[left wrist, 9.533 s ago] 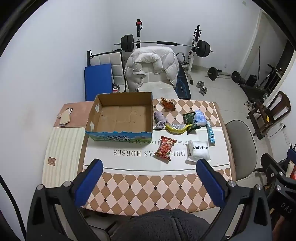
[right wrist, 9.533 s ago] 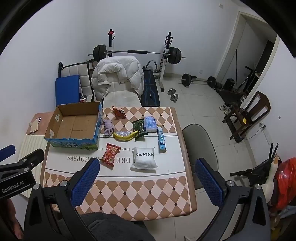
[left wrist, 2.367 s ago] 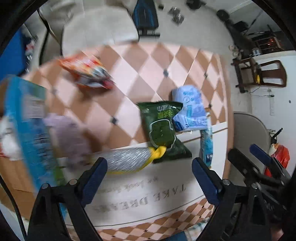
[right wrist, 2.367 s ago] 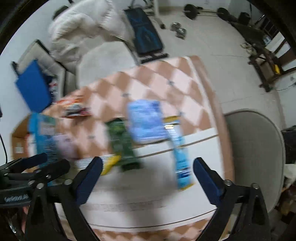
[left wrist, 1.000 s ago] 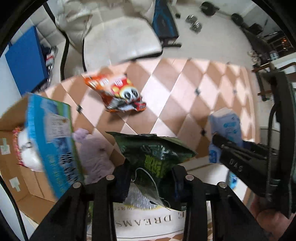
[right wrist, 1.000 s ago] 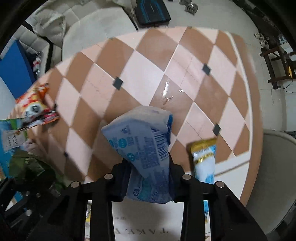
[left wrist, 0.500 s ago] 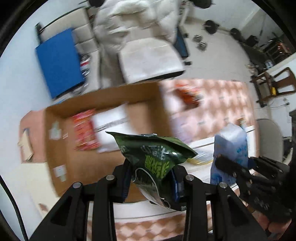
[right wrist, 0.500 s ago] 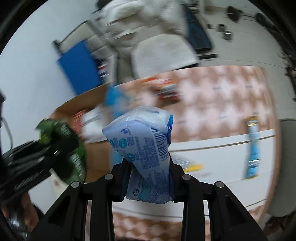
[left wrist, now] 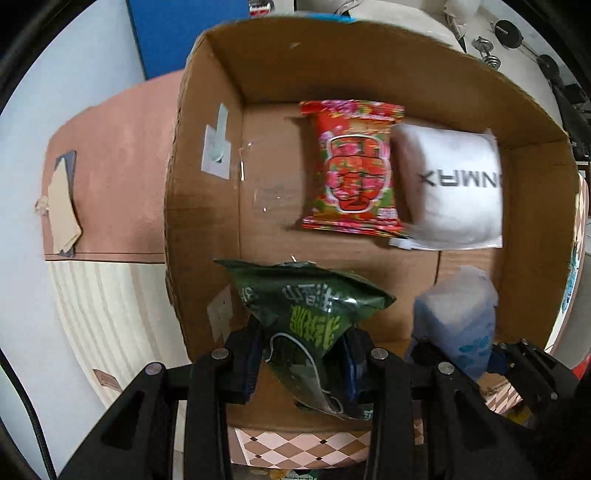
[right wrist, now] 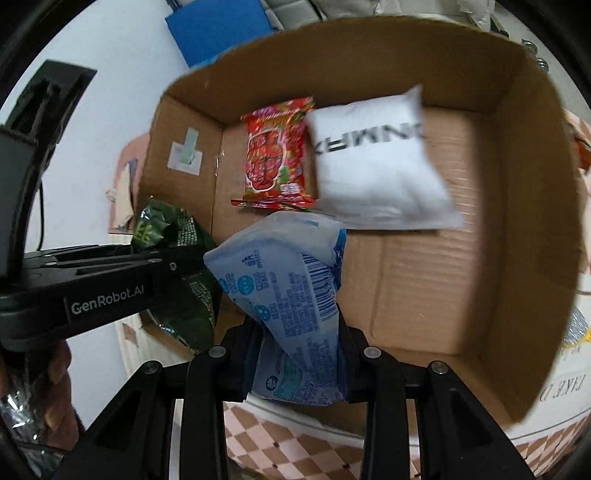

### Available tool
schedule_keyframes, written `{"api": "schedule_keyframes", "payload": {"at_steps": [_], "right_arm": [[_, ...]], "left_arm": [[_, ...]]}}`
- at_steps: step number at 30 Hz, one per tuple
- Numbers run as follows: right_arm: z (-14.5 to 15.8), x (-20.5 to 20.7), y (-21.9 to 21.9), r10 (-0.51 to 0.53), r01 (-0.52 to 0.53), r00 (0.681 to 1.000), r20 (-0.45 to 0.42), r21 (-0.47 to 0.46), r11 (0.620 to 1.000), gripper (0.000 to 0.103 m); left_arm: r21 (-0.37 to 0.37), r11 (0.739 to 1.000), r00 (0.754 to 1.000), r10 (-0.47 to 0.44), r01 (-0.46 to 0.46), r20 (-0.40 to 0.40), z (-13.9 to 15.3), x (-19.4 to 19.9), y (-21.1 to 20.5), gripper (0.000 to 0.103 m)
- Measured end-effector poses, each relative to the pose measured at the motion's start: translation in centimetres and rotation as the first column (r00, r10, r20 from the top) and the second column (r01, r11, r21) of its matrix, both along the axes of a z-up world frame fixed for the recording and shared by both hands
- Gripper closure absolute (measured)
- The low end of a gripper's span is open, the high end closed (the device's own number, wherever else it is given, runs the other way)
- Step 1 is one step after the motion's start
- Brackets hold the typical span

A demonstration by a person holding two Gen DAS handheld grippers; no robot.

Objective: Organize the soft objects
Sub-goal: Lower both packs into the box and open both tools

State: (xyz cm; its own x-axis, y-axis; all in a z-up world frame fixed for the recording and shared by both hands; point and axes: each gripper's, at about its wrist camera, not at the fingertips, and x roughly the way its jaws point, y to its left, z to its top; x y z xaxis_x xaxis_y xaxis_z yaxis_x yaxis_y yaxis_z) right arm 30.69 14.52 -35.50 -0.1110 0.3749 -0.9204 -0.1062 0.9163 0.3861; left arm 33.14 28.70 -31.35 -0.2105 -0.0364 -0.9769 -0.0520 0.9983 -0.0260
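So that both packs can drop into the box [left wrist: 207,155] beside the red packet [left wrist: 352,171], we keep our left claw [left wrist: 301,363] clamped on the green bag [left wrist: 308,314] and our right claw [right wrist: 297,356] clamped on the blue pack [right wrist: 288,284].

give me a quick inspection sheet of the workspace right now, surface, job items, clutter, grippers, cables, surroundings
Surface: table with a checkered cloth; a cardboard box stands open on it.
Job's things: red snack bag and white pillow pack lie side by side on the box floor; green snack bag and blue tissue pack are held over the box's near side.
Clutter: a beige paper scrap on the pink surface left of the box.
Grippers: left gripper shut on the green snack bag; right gripper shut on the blue tissue pack.
Cables: a black cable at the left wrist view's edge.
Surroundings: blue mat, dumbbell on the floor.
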Motion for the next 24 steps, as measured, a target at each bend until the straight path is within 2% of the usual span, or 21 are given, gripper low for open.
{"api": "schedule_keyframes", "payload": {"at_steps": [8,10,11,12,13,14,15,17,19,21,24], "right_arm": [[-0.8,0.5,2.1,0.017,-0.018,1.000,-0.025,-0.028,0.999,0.064],[-1.0,0.8,2.1,0.025,-0.026,0.999,-0.041,-0.031,0.999,0.056],[-1.0,1.0,2.0,0.029,-0.031,0.998,-0.047,-0.033,0.999,0.040],[-0.9,0.9,2.0,0.032,-0.034,0.998,-0.046,-0.044,0.998,0.018],[-0.6,0.8,1.7,0.032,-0.034,0.999,-0.039,-0.056,0.998,0.011],[-0.4,0.8,1.4,0.036,-0.038,0.999,-0.034,-0.066,0.997,0.007],[-0.2,0.6,1.2,0.039,-0.041,0.999,-0.035,-0.077,0.996,0.008],[0.2,0.4,0.5,0.042,-0.045,0.999,-0.035,-0.101,0.994,0.008],[1.0,0.0,-0.2,0.042,-0.044,0.999,-0.022,-0.125,0.991,0.007],[2.0,-0.6,-1.1,0.050,-0.049,0.999,0.001,-0.161,0.986,0.000],[3.9,-1.7,-2.4,0.060,-0.048,0.997,0.050,-0.216,0.975,0.000]], "left_arm": [[-0.030,0.999,0.999,0.011,-0.012,-0.046,-1.9,0.7,0.9,0.068],[-0.035,0.999,0.999,0.027,-0.029,-0.044,-2.0,0.6,1.2,0.064],[-0.044,0.998,0.998,0.035,-0.037,-0.044,-2.0,0.5,1.4,0.063],[-0.056,0.997,0.998,0.044,-0.046,-0.043,-1.8,0.4,1.4,0.057],[-0.061,0.997,0.998,0.046,-0.048,-0.038,-1.6,0.4,1.8,0.046],[-0.061,0.997,0.999,0.044,-0.045,-0.022,-1.3,0.3,1.9,0.040],[-0.054,0.998,0.999,0.040,-0.041,-0.006,-1.0,0.1,1.9,0.032],[-0.033,0.999,0.999,0.030,-0.029,0.031,0.0,-0.3,1.8,0.026],[-0.024,1.000,0.998,0.020,-0.018,0.066,1.1,-1.1,1.4,0.013],[-0.013,1.000,0.995,0.018,-0.017,0.101,2.2,-2.0,1.0,0.008],[0.015,1.000,0.986,0.023,-0.025,0.167,3.8,-3.5,0.3,0.006]]}}
